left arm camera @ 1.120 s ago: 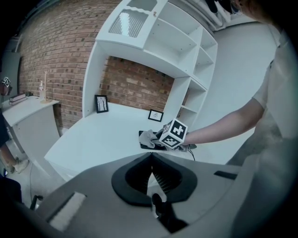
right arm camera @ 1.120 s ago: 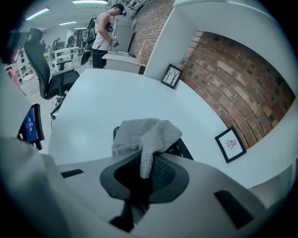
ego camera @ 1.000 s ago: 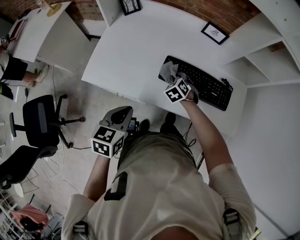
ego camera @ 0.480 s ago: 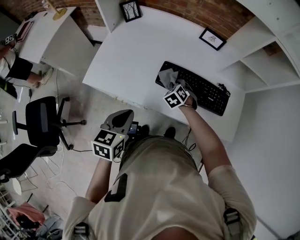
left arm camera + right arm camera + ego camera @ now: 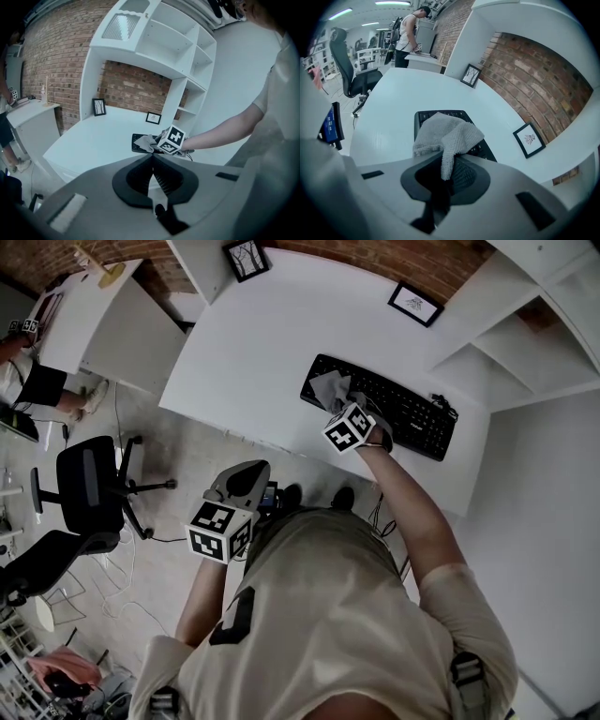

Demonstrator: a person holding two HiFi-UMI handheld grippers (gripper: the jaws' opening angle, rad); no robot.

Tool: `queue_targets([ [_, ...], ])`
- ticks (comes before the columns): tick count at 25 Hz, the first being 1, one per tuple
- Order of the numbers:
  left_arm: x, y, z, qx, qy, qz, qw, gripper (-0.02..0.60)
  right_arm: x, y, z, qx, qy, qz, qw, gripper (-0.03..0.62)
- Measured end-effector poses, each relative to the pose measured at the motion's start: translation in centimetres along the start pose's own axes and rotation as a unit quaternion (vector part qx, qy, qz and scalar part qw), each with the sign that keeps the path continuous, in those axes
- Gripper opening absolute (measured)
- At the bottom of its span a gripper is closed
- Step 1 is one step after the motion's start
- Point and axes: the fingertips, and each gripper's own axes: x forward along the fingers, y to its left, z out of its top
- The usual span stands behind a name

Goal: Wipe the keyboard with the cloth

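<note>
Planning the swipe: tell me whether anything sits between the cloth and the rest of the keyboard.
Nothing visible does. The right gripper has its jaws shut on the cloth over the left end of the keyboard; the other keys lie bare.

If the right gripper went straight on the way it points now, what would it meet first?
Probably the keyboard. The right gripper, shut on the cloth, points at it, and the cloth drapes ahead of the jaws, so the cloth would press on the keys first. Depth is unclear.
</note>
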Motion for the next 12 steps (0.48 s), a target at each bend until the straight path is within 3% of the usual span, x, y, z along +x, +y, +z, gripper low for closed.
queue_targets([
  [12, 0.3, 0.3, 0.1, 0.009, 0.003, -0.011, 0.9999, 0.005, -0.5, -0.1, -1.3, 0.003, 0.009, -0.010, 1.000, 0.021],
])
